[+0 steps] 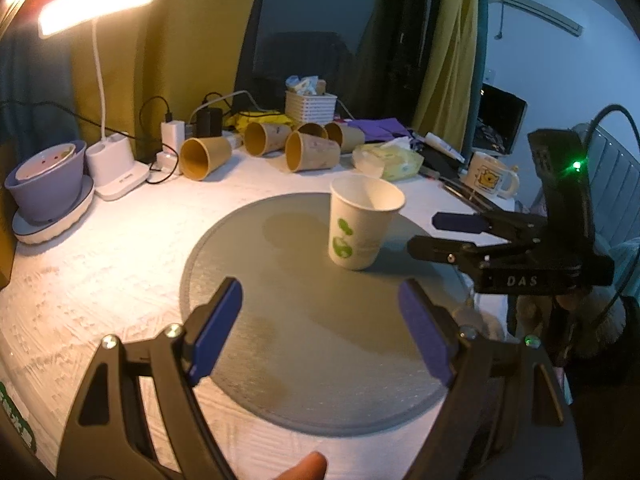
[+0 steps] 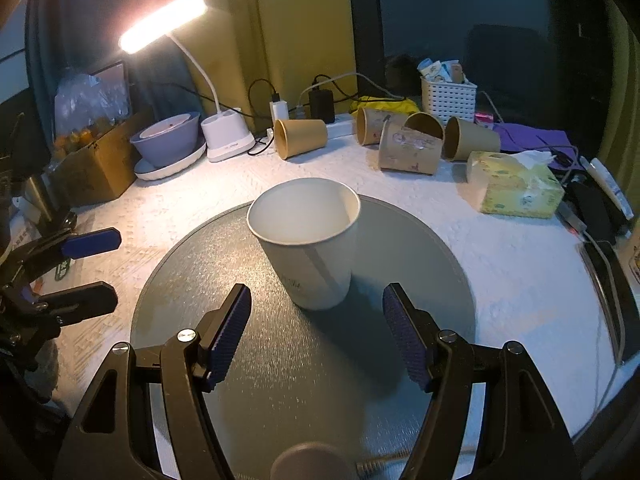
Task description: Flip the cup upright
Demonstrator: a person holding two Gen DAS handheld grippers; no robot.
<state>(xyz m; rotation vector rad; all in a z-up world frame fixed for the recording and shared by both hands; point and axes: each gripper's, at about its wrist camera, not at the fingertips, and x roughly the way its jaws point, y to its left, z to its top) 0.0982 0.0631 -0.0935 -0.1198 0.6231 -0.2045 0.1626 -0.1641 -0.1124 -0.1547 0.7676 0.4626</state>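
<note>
A white paper cup (image 1: 362, 226) with a green print stands upright, mouth up, on the round grey mat (image 1: 280, 328). In the right wrist view the cup (image 2: 310, 240) stands just ahead of my right gripper (image 2: 316, 332), which is open and empty, its blue pads apart from the cup. My left gripper (image 1: 320, 328) is open and empty, short of the cup over the mat's near side. The right gripper also shows in the left wrist view (image 1: 436, 234), to the right of the cup. The left gripper shows in the right wrist view (image 2: 96, 268), at the left.
Several brown paper cups (image 2: 408, 148) lie on their sides at the back of the white table. A lit desk lamp (image 2: 224, 132), a purple bowl (image 2: 168, 140), a tissue pack (image 2: 516, 188), a white basket (image 2: 448, 94), chargers and cables line the back. A mug (image 1: 490, 176) stands at the right.
</note>
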